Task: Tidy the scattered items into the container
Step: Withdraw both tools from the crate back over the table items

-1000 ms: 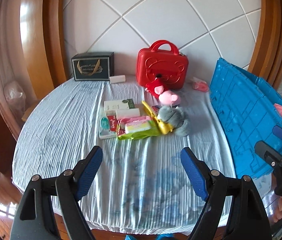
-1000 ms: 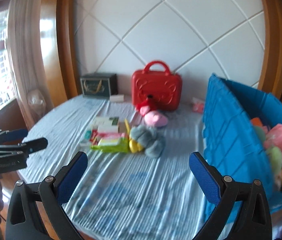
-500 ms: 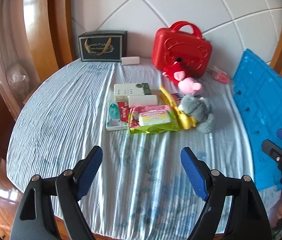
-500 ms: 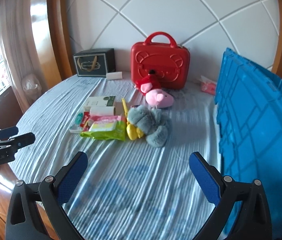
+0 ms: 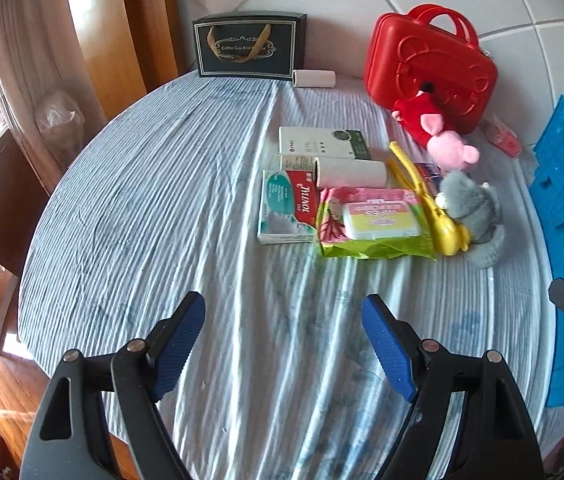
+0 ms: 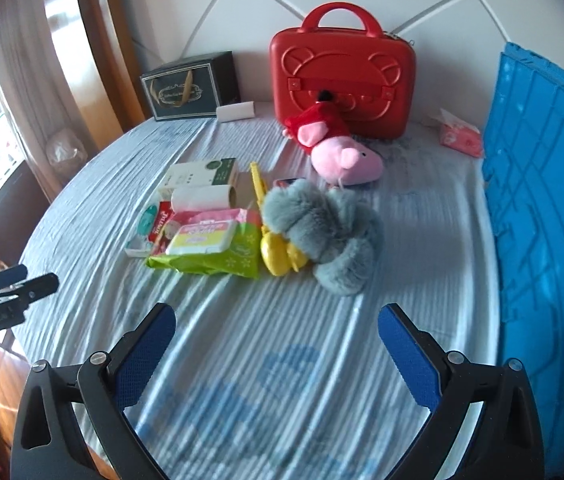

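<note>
Both grippers, left gripper [image 5: 284, 338] and right gripper [image 6: 275, 346], spread empty above striped tablecloth [image 5: 161, 208].

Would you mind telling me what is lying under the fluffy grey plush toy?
A yellow plastic tool pokes out from under the fluffy grey plush toy, its long handle running back toward the wall. How much of the tool the plush covers, and whether anything else lies beneath, is hidden.

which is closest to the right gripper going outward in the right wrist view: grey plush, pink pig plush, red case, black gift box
1. grey plush: nearest, just ahead of the open right gripper, slightly right of centre.
2. pink pig plush: behind the grey one, mid-table.
3. red case: upright against the wall, behind the pig.
4. black gift box: back left corner; its depth is close to the case's, but it sits further off to the side.
</note>
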### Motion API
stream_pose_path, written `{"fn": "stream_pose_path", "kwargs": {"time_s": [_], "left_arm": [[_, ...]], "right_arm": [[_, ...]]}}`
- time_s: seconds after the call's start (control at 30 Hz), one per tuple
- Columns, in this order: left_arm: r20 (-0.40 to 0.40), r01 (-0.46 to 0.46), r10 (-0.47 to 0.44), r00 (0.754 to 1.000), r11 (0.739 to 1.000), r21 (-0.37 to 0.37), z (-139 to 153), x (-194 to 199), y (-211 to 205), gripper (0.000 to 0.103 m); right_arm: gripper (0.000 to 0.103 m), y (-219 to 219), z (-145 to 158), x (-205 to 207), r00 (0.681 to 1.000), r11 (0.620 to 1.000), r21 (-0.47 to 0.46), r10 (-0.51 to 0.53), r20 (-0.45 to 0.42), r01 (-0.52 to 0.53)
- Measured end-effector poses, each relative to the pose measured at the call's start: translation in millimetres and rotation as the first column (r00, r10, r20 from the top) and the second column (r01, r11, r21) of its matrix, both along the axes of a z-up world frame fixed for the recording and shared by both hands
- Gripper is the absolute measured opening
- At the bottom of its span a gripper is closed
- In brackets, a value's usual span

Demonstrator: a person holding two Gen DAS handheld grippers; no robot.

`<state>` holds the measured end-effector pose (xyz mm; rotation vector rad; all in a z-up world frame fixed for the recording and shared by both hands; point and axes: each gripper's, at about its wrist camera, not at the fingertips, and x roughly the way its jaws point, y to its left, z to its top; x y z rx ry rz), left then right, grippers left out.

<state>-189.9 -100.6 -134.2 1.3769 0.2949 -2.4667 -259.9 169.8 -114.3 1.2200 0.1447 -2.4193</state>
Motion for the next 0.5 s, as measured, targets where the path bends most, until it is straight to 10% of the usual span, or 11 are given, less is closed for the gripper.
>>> {"fn": "stream_pose_path", "kwargs": {"time_s": [0.5], "left_arm": [[0.077,0.136,-0.139,0.987,0.99,0.045,-65.7,-63.2,-87.6,0.08]], "right_arm": [[0.103,-97.9,-49.4,-32.2,0.981,0.989,0.031,-0.145,0.13,0.142]]}}
